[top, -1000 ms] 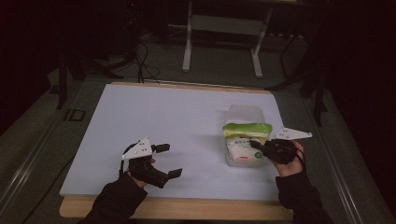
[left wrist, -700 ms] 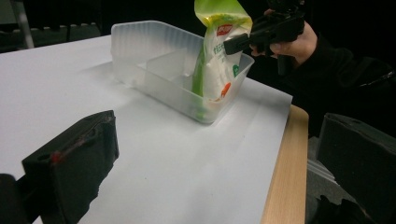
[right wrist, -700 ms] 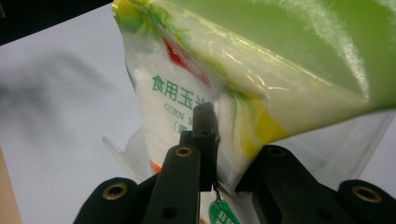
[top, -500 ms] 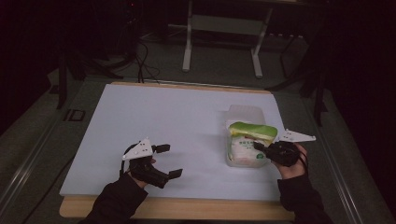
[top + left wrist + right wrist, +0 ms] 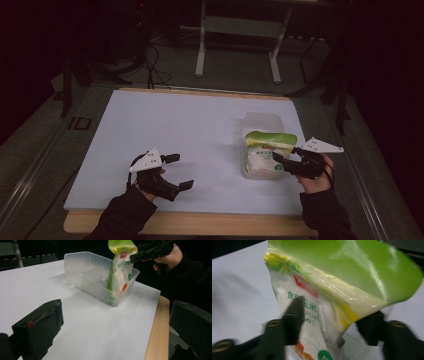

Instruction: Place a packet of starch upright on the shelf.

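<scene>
A green and white starch pouch [image 5: 267,150] [image 5: 120,270] [image 5: 324,290] stands upright in the near compartment of a clear plastic tub [image 5: 260,120] [image 5: 82,265] with a divider. My right gripper [image 5: 284,156] [image 5: 140,253] [image 5: 334,312] is level with the pouch's upper part. Its jaws have just been opening and now stand wide, with the pouch between them and the right-hand jaw clear of it. At the table's front left, my left gripper [image 5: 181,171] [image 5: 115,322] is open with nothing between its jaws.
White sheet [image 5: 190,130] covers the table; a wooden edge [image 5: 200,222] runs along the front. A metal stand [image 5: 237,30] and cables lie on the dark floor beyond the table.
The right gripper's jaws have spread apart off the pouch, which has settled lower in the tub. The left gripper has not moved.
</scene>
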`<state>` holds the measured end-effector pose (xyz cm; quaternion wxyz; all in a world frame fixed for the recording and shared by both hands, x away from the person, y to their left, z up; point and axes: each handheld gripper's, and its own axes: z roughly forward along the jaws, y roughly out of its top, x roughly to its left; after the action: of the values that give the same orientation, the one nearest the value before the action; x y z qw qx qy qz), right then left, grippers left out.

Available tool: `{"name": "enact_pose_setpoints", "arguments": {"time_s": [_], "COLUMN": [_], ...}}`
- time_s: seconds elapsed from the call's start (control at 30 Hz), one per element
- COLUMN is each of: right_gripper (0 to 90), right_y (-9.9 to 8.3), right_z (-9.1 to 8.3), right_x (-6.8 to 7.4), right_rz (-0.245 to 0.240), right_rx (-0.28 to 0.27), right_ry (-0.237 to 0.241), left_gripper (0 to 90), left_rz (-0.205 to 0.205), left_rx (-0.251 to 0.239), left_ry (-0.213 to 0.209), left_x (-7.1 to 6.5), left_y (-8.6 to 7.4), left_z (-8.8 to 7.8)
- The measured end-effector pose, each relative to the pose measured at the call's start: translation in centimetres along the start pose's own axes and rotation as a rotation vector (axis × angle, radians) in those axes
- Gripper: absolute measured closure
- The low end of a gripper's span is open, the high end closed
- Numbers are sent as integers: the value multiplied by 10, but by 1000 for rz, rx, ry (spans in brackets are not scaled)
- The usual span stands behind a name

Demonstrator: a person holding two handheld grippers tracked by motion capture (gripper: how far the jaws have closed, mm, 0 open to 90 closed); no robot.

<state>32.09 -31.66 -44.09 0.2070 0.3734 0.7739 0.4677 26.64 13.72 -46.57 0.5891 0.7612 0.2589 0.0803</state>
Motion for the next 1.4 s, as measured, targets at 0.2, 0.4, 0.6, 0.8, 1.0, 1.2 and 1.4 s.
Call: {"name": "enact_pose_setpoints", "arguments": {"time_s": [0.2, 0.4, 0.6, 0.8, 1.0, 1.2, 1.4], "right_gripper": [129, 138, 139, 141, 141, 141, 141], "right_y": [-1, 3, 9, 13, 18, 20, 19], "right_z": [-8, -22, -43, -52, -54, -45, -35], "right_x": [5, 8, 18, 34, 51, 66, 81], "right_rz": [-16, -7, 3, 27, 10, -14, -42], "right_rx": [-23, -31, -89, -114, -127, -128, -131], "right_ry": [-40, -85, -95, -52, 0, 63, 133], "left_gripper": [0, 0, 0, 0, 0, 0, 0], "left_rz": [17, 35, 40, 47, 56, 60, 51], "left_rx": [1, 14, 16, 24, 22, 24, 20], "left_ry": [11, 19, 20, 16, 10, 3, 8], "left_x": [0, -1, -1, -3, -4, -5, -4], "left_y": [-2, -4, -6, -7, -6, -8, -9], "left_z": [-1, 1, 2, 3, 2, 0, -2]}}
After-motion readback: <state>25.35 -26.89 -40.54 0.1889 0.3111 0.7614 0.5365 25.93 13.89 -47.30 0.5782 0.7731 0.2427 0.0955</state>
